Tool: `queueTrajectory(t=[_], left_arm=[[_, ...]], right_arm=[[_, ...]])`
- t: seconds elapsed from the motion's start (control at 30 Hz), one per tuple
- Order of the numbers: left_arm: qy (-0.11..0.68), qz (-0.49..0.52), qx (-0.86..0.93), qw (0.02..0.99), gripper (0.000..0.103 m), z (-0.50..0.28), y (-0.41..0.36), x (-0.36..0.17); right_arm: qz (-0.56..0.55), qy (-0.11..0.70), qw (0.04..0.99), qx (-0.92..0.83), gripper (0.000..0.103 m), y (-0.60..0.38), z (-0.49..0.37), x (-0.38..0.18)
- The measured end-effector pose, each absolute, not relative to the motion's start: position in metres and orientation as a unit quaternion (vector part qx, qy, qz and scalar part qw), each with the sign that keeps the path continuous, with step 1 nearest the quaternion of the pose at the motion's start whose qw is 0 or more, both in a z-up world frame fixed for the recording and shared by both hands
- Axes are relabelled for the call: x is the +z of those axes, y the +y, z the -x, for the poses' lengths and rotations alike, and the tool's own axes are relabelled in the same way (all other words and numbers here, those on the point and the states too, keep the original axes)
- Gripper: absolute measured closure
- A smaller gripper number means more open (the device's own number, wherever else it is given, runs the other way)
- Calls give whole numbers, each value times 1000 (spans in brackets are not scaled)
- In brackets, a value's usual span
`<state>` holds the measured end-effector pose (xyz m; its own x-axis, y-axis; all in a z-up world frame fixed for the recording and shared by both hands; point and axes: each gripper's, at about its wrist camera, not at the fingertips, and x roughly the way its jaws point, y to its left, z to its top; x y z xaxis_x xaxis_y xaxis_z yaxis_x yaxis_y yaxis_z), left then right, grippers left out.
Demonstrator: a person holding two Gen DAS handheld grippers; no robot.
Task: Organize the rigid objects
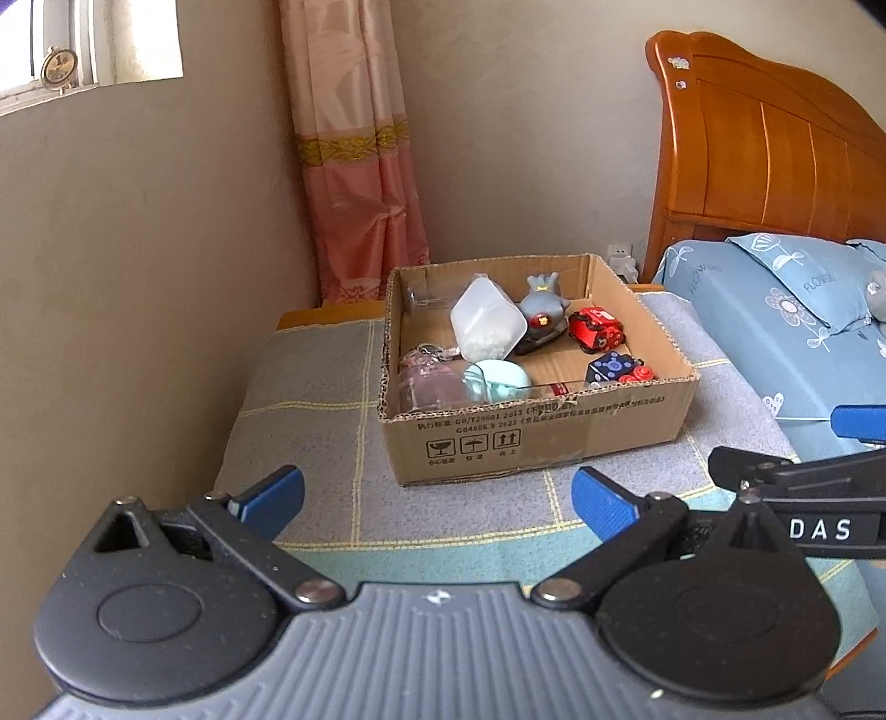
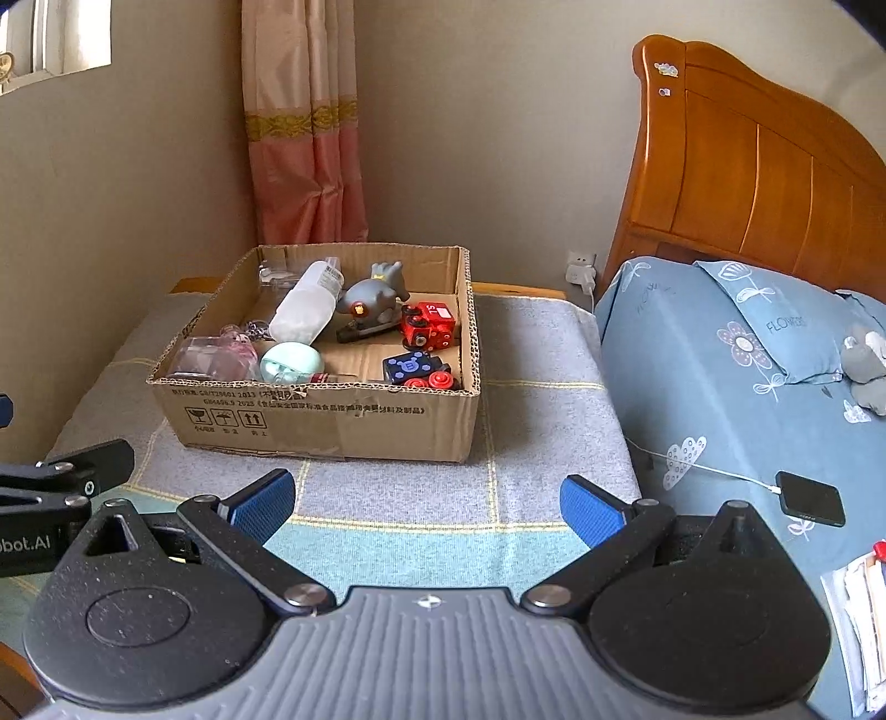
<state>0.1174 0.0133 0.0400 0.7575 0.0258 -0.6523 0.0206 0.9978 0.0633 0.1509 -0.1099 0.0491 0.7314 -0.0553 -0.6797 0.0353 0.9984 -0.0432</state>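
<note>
Nearest in each wrist view is that gripper's own pair of blue-padded jaws, spread wide with nothing between them: the left gripper (image 1: 437, 501) and the right gripper (image 2: 426, 507) both hang over the near part of the blanket (image 2: 398, 531), a grey and teal checked cloth covering the table, and touch nothing. Only the right wrist view shows the black phone (image 2: 809, 497) on its white cable, lying on the blue bed (image 2: 720, 432) to the right of the cardboard box (image 2: 332, 426), and a stack of papers at the lower right edge; only the left wrist view shows the window (image 1: 83, 44) high on the wall to the left of the box. The box sits open-topped on the blanket just beyond both grippers, well apart from the jaws. Inside it, against the near wall, lie a clear pinkish bottle (image 2: 219, 357), a pale green round thing (image 2: 290, 361) and a dark blue block toy with red wheels (image 2: 418, 370). Farther in are a red toy vehicle (image 2: 429, 327), a grey figure (image 2: 371, 302) and a white plastic container (image 2: 304, 315) lying tilted on its side. Behind the box hangs a pink curtain (image 2: 304, 138), and to its right stands the orange wooden headboard (image 2: 747, 166).
</note>
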Motion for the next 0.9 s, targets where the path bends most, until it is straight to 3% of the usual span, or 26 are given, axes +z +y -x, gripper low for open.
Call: queueTrajectory(t=[0.9], left_arm=[[343, -34, 9, 939, 1, -117, 14, 46]], right_arm=[[9, 351, 936, -26, 0, -112, -147, 56]])
